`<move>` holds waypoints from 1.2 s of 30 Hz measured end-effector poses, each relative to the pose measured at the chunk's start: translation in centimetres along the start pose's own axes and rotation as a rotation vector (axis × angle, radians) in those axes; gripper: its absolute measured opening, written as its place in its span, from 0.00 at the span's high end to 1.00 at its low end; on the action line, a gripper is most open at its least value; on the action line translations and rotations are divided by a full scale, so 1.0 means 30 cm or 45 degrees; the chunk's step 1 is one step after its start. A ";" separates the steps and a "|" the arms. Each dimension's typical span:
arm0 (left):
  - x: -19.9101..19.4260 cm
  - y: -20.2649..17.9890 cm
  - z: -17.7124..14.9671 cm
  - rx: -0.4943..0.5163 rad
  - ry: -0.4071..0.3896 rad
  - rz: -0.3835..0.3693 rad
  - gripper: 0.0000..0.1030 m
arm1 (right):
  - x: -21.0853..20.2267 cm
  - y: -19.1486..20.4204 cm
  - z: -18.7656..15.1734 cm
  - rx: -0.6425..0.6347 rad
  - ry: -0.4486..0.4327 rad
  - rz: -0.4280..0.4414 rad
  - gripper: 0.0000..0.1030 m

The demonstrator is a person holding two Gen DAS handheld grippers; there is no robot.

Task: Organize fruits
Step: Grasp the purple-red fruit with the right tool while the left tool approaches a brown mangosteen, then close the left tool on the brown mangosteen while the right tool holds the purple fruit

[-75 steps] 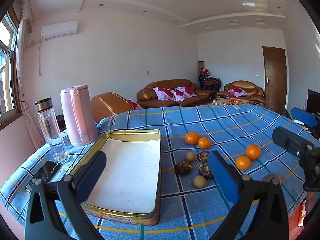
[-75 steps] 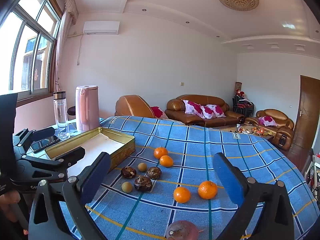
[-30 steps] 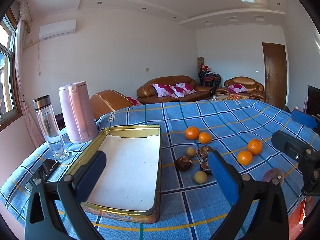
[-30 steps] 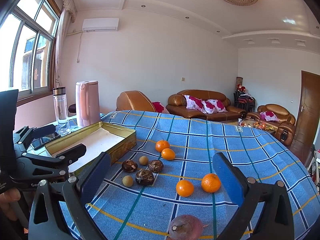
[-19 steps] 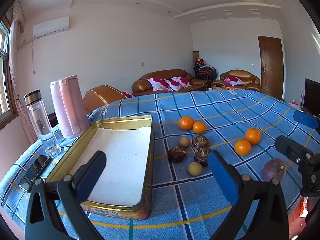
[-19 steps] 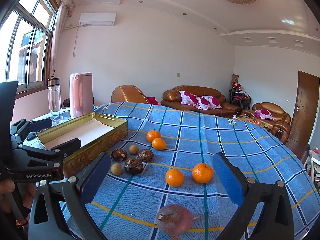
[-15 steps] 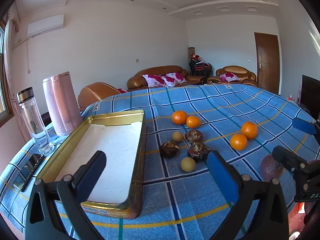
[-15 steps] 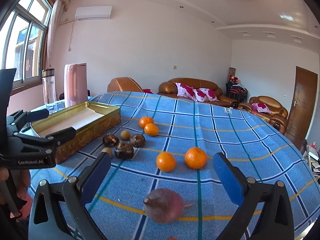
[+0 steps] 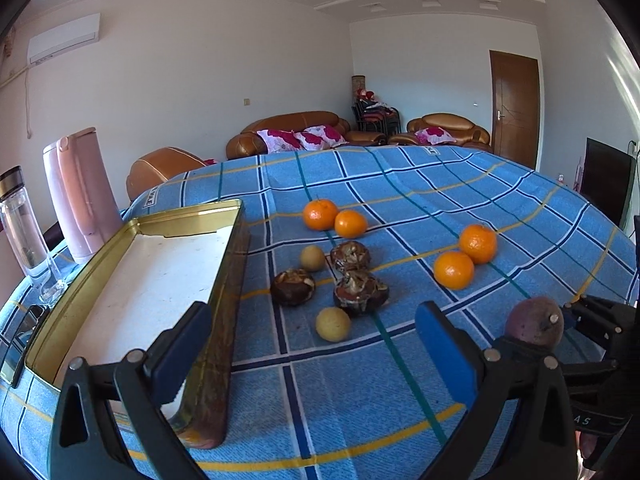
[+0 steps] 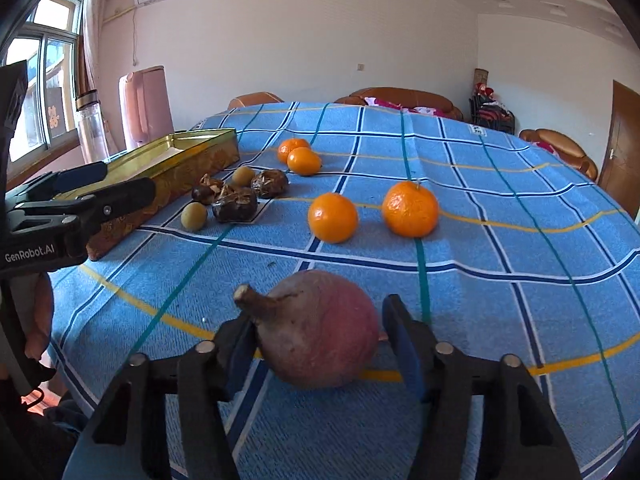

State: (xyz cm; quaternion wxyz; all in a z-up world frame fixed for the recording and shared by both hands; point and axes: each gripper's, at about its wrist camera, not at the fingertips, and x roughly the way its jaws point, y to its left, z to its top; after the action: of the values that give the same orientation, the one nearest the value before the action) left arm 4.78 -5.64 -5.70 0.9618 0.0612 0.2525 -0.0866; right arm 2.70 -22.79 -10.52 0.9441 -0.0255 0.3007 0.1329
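Observation:
A purple-pink round fruit with a stem (image 10: pixel 320 328) lies on the blue checked tablecloth, between the fingers of my right gripper (image 10: pixel 320 344); the jaws have narrowed around it, a small gap shows on the right side. It also shows in the left wrist view (image 9: pixel 534 322). Several oranges (image 10: pixel 332 218) (image 10: pixel 410 208) (image 9: pixel 334 218), three dark brown fruits (image 9: pixel 360 292) and two small yellow fruits (image 9: pixel 333 323) lie mid-table. My left gripper (image 9: pixel 312 348) is open and empty, beside the gold tin tray (image 9: pixel 236 248).
A pink kettle (image 9: pixel 82 192) and a glass bottle (image 9: pixel 20 232) stand at the far left behind the tray. A phone (image 9: pixel 16 340) lies at the left table edge. The left gripper shows in the right wrist view (image 10: pixel 80 204). Sofas stand beyond the table.
Both grippers moved forward and lower over the table. The right gripper came around the purple-pink fruit and its jaws narrowed from wide open. The left gripper stayed open.

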 end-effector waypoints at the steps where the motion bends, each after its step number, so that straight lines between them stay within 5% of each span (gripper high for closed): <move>1: 0.008 -0.010 0.007 0.010 0.008 -0.007 0.00 | -0.002 0.002 0.004 -0.007 -0.007 -0.011 0.48; 11: 0.135 -0.075 0.076 0.047 0.129 -0.072 0.14 | -0.023 0.000 0.135 -0.013 -0.113 -0.026 0.48; 19: 0.237 -0.086 0.106 0.066 0.247 -0.118 0.23 | 0.050 -0.048 0.242 0.046 -0.089 -0.061 0.48; 23: 0.288 -0.093 0.108 0.075 0.296 -0.127 0.36 | 0.099 -0.064 0.253 0.074 -0.050 -0.052 0.48; 25: 0.315 -0.087 0.100 0.058 0.342 -0.138 0.51 | 0.116 -0.069 0.246 0.091 -0.024 -0.033 0.48; 36: 0.352 -0.062 0.096 -0.007 0.396 -0.210 0.53 | 0.138 -0.059 0.228 0.089 0.016 0.014 0.48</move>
State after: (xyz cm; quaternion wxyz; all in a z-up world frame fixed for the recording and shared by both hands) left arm 14.83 -9.37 -8.59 0.9009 0.0502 0.4026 -0.1539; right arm 10.25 -22.64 -7.35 0.9417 0.0082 0.3113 0.1274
